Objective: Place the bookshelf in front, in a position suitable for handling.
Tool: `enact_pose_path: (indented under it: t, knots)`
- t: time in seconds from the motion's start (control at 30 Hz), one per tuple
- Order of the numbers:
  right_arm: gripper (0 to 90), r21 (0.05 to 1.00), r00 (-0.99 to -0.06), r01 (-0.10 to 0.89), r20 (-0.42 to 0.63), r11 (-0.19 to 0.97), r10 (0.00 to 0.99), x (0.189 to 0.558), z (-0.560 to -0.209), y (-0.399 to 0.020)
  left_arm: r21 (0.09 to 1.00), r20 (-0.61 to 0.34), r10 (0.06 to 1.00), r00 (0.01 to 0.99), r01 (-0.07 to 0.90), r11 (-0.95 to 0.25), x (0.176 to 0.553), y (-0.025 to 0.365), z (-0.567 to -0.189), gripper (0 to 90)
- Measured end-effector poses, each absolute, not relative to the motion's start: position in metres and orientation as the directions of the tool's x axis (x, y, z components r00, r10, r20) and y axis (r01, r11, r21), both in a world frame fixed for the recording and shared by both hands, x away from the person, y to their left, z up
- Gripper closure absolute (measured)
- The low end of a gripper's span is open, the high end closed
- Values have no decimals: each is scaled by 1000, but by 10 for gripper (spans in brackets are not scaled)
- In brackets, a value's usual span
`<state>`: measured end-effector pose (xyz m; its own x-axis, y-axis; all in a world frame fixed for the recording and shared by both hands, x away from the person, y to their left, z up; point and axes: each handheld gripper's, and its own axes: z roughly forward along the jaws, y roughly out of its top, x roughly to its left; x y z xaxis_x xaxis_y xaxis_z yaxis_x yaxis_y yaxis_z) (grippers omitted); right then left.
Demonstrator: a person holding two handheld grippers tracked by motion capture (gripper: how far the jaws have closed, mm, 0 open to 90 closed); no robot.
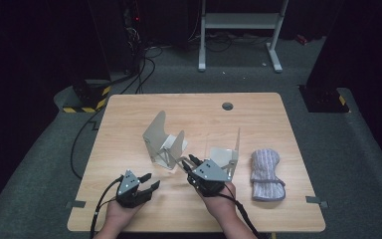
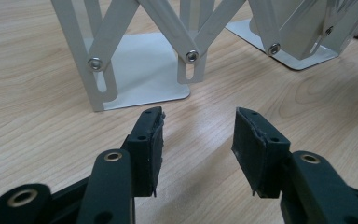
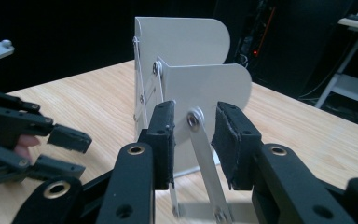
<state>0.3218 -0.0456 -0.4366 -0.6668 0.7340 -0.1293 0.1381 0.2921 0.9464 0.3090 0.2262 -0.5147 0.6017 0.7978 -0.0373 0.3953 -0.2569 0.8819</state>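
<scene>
– While the folding metal rack (image 1: 165, 142) stands on the table (image 1: 129, 104), how far along is the work on it?

– Treat it as partly done, with the main step open. You have the rack upright near the middle of the table, its plates apart and its scissor links only partly spread. The left section and the right section stand separated, joined low down by the links. Whether you are extending or collapsing it cannot be told from its pose. The striped cloth (image 1: 266, 174) lies to the right of the rack, apart from it and untouched.

– What are my grippers doing?

– Your right gripper (image 3: 196, 112) is at the right section. Its jaws are released and stand on either side of one link strut (image 3: 205, 158), level with the rivet (image 3: 195, 120). The pads do not press on the strut, so you are holding nothing. Your left gripper (image 2: 198, 116) rests low on the table just in front of the left section, jaws released and empty.

– What is left?

– By this reading: close on a strut or plate with each gripper, then move the sections.
</scene>
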Motion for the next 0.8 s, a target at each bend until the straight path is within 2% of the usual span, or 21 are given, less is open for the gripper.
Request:
enact_pose_path:
  t: [0.13,0.27,0.5,0.8]
  knots:
    - [683,939,-638,153,-143,307,757,310,-442,-59,882,-35,789,613,390,-264,312,223,-515,523]
    - [695,921,-604,233,-116,314,789,308,-460,-76,882,-28,776,630,381,-276,315,217,-514,524]
    - [720,906,-565,283,-109,316,818,307,-470,-92,883,-27,768,639,376,-282,318,212,-514,525]
    - [728,904,-538,292,-115,313,835,317,-475,-101,879,-30,768,640,382,-284,318,211,-515,517]
